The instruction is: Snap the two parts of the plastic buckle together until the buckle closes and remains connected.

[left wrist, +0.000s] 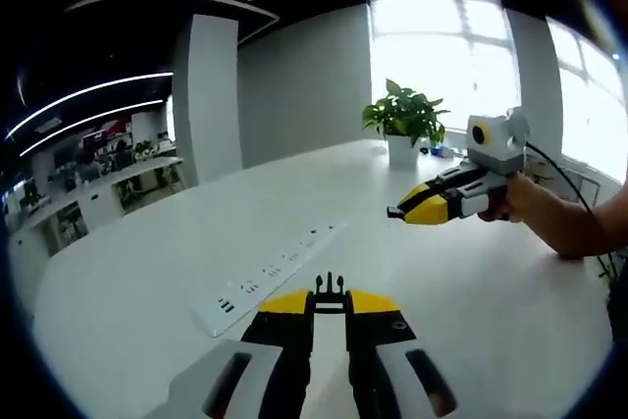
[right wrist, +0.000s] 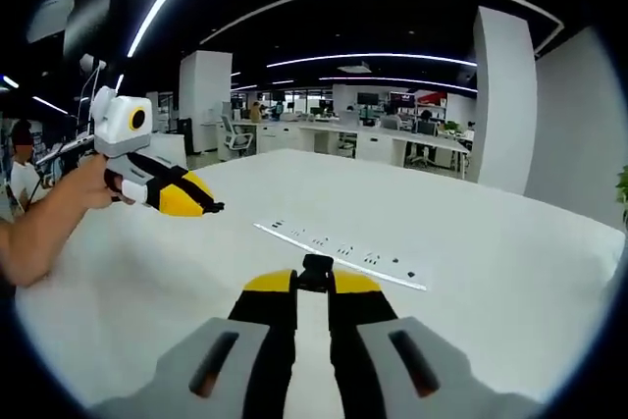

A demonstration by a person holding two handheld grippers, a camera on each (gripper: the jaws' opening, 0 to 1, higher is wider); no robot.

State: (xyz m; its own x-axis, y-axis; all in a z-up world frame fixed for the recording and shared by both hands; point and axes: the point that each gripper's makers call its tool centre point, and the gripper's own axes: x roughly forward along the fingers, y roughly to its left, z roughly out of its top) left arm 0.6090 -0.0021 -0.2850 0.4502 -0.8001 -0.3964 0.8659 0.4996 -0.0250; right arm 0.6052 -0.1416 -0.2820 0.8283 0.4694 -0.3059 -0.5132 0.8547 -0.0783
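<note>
Each claw grips one black buckle half at its tips: the left claw [left wrist: 330,303] is closed on a pronged buckle part [left wrist: 330,288], the right claw [right wrist: 313,282] on the other buckle part [right wrist: 316,266]. Both hover well apart above the white desk [left wrist: 147,291], so the joining looks not yet begun. The small parts' details are hard to make out. A power strip [right wrist: 343,245] lies beyond.

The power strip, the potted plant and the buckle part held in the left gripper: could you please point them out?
power strip [left wrist: 270,277], left gripper view, its white top face.
potted plant [left wrist: 404,113], left gripper view, its green leaves.
buckle part [left wrist: 330,293], left gripper view, black prongs between the fingers.
</note>
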